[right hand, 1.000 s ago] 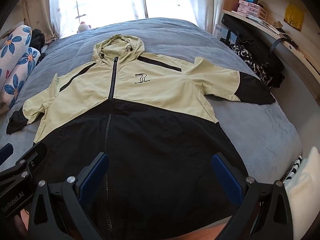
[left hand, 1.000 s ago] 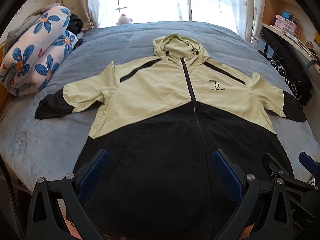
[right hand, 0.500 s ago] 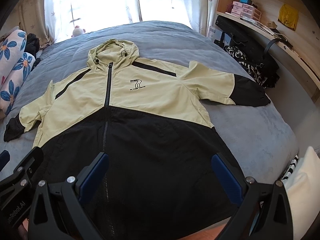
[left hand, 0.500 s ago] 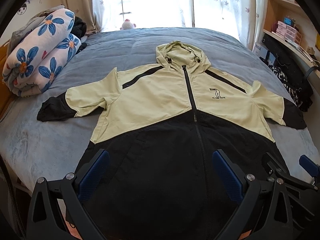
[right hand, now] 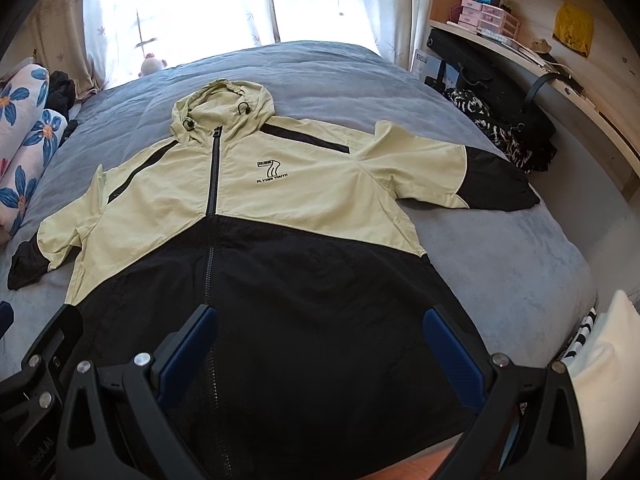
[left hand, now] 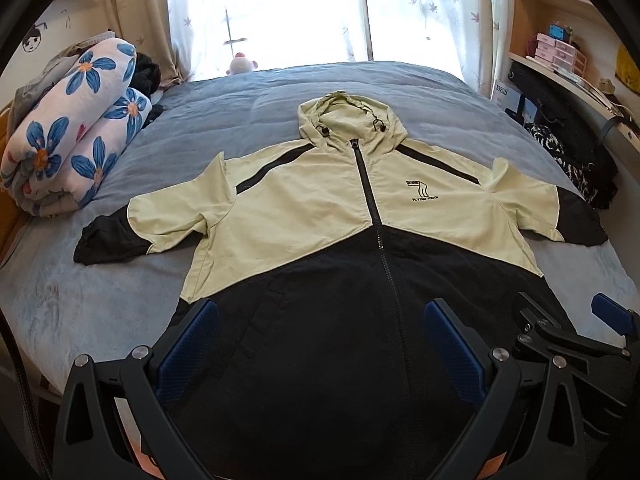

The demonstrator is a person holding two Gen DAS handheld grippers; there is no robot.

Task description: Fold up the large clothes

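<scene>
A hooded jacket (left hand: pixel 304 216) (right hand: pixel 312 196), pale yellow-green above and black below, lies flat and zipped on a blue-grey bed (left hand: pixel 80 304) (right hand: pixel 520 264). Both sleeves are spread sideways, hood toward the window. My left gripper (left hand: pixel 320 336) hovers open over the black hem, left of the zipper line. My right gripper (right hand: pixel 320 336) is open too, above the hem's right half. Neither touches the cloth that I can see. The right gripper's body (left hand: pixel 560 344) shows at the left view's lower right edge.
A rolled floral quilt (left hand: pixel 68 132) lies at the bed's left side with dark clothes behind it. A small plush toy (left hand: pixel 240 65) sits by the curtained window. A desk and shelves (right hand: pixel 560 72) with dark bags (right hand: pixel 500 120) stand along the right. A white sleeve (right hand: pixel 604 380) is at lower right.
Both grippers have drawn back and risen; the jacket sits lower and smaller in each view. Jaws stay open. The jacket has not moved.
</scene>
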